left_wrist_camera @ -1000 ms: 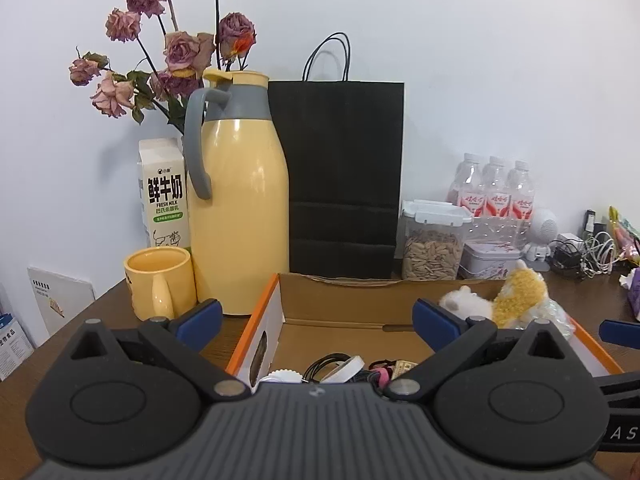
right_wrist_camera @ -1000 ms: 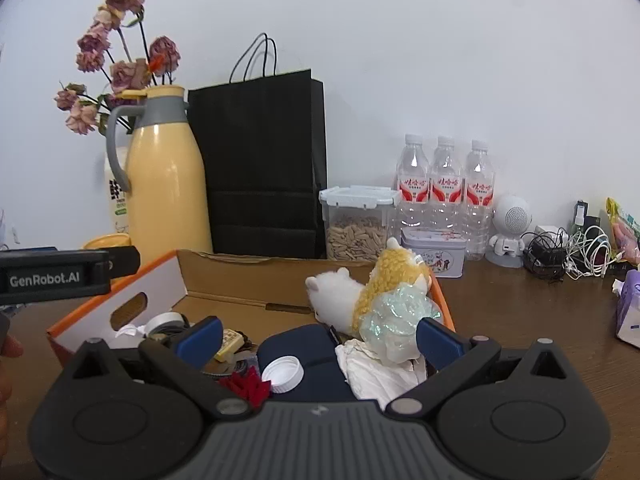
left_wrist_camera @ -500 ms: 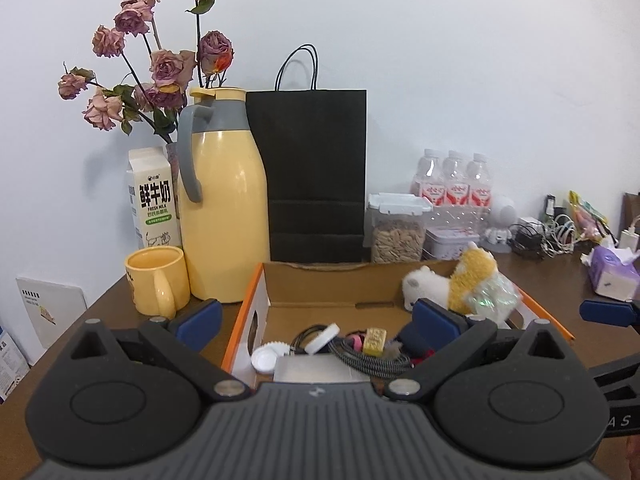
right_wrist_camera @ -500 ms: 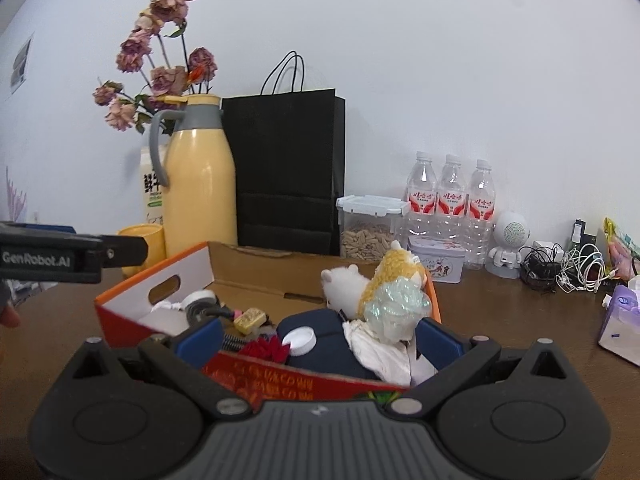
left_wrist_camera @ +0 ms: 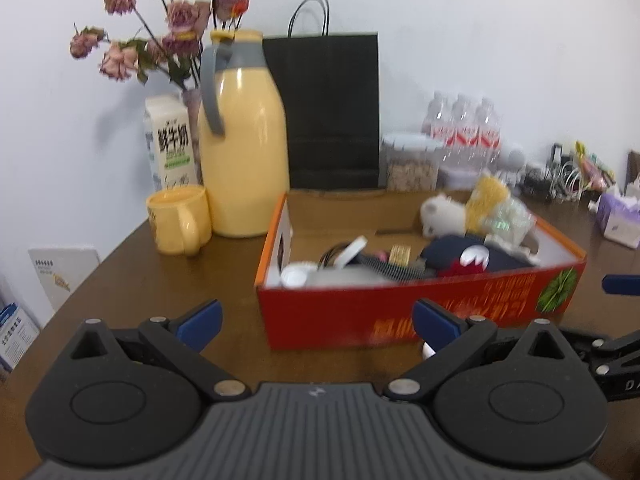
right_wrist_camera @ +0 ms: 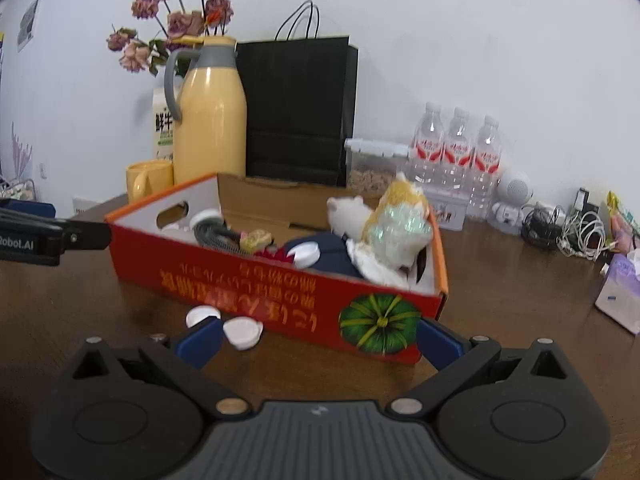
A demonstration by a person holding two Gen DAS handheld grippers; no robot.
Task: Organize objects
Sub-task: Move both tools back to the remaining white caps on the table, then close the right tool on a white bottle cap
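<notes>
On the brown wooden counter [right_wrist_camera: 500, 280], two white round caps [right_wrist_camera: 222, 322] lie outside your nearly full red cardboard box [right_wrist_camera: 280, 300] — both grippers' jaws open, empty.

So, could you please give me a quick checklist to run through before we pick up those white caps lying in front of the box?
1. Right claw open: ok, jaws spread wide, nothing held.
2. Left claw open: ok, nothing held.
3. White caps reachable: ok, on the table beside the right claw's left finger.
4. Caps clear of the red box: ok, just in front of it.
5. Room in the box: cannot tell, it looks crowded with a plush toy and cables.
</notes>
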